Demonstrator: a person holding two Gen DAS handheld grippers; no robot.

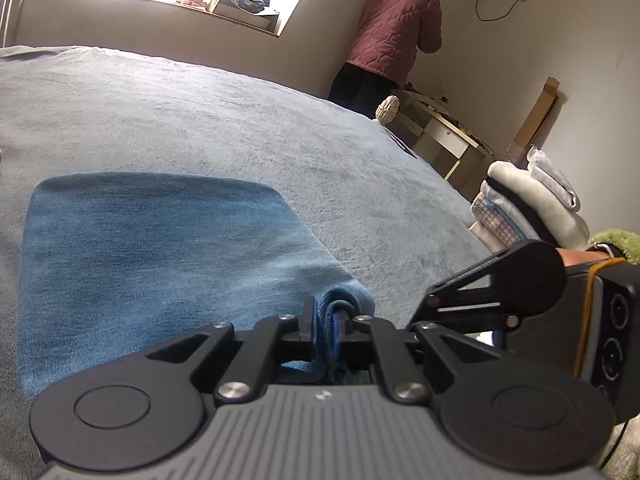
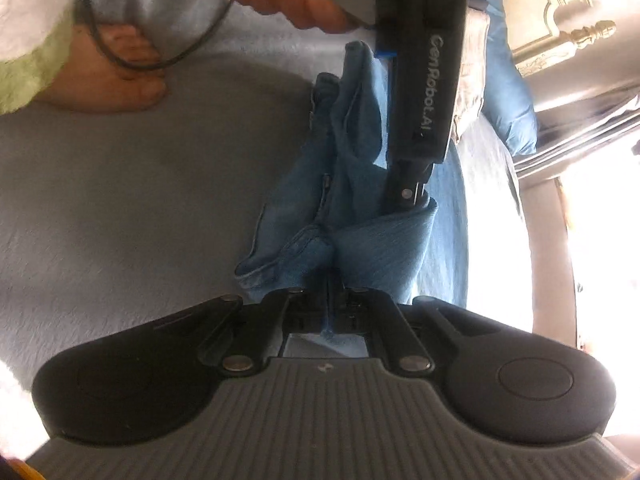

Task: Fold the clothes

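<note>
Jeans (image 1: 132, 248) edge pinched between both grippers' jaws.

Left gripper (image 1: 327, 322) fingers pinch blue jeans (image 1: 160, 248) on bed (image 1: 240, 112).

Blue denim jeans (image 1: 152, 240), faded, lie folded flat on the grey bed blanket (image 1: 240, 112); the near edge is bunched and lifted, layers gathered into creases.

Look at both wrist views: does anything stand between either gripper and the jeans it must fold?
Nothing visible does. The left gripper is already shut on a bunched edge of the jeans, and the right gripper is shut on denim too. Only the bedcover lies around them.
</note>
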